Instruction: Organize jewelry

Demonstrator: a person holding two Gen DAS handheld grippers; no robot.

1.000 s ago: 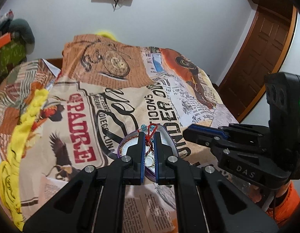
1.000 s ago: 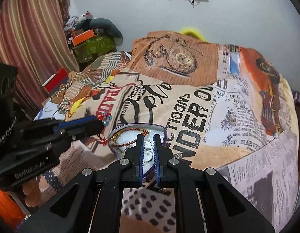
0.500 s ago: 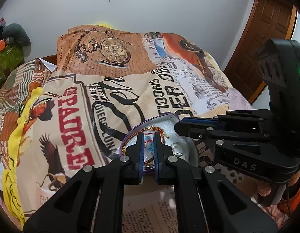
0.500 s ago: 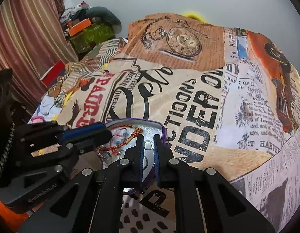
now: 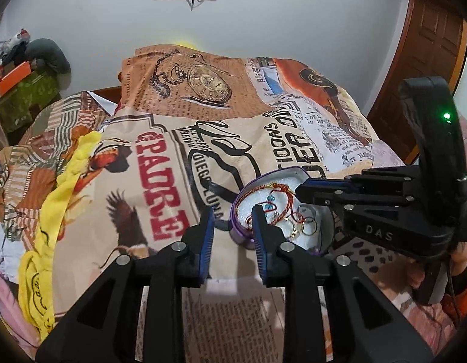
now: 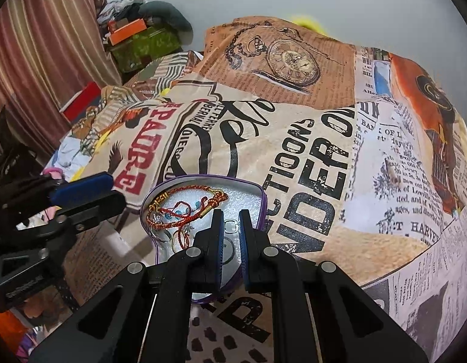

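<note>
On the near edge of the bed [image 6: 384, 205], the tin [image 6: 257, 189] sits open with the jewelry already piled inside it: a red and gold cord bracelet [image 6: 191, 199], some blue beads [image 5: 271, 201], and a few rings [image 5: 307, 227] toward the near side. I judge I am in the placing step, with the cord just let down into the tin and the sorting of the rest not yet done.

My left claw [image 5: 233, 214] stands apart, its 2 fingers spread wide and holding nothing. It hangs over the tin's left rim, 1 finger outside the tin and the other over the white lining near the cord. I cannot tell whether that finger touches the lining.

My right claw [image 6: 231, 220] is nearly together, with a narrow gap between the fingers. A small clear ring [image 6: 230, 225] shows in that gap, but I cannot tell whether the fingers pinch it or merely hover above it.

For the next move I would want the left claw lifted clear of the rim so it does not tip the tin on the soft bed. Then the right claw needs a slow, careful pinch, since the rings are small and lie tangled close to the cord.
</note>
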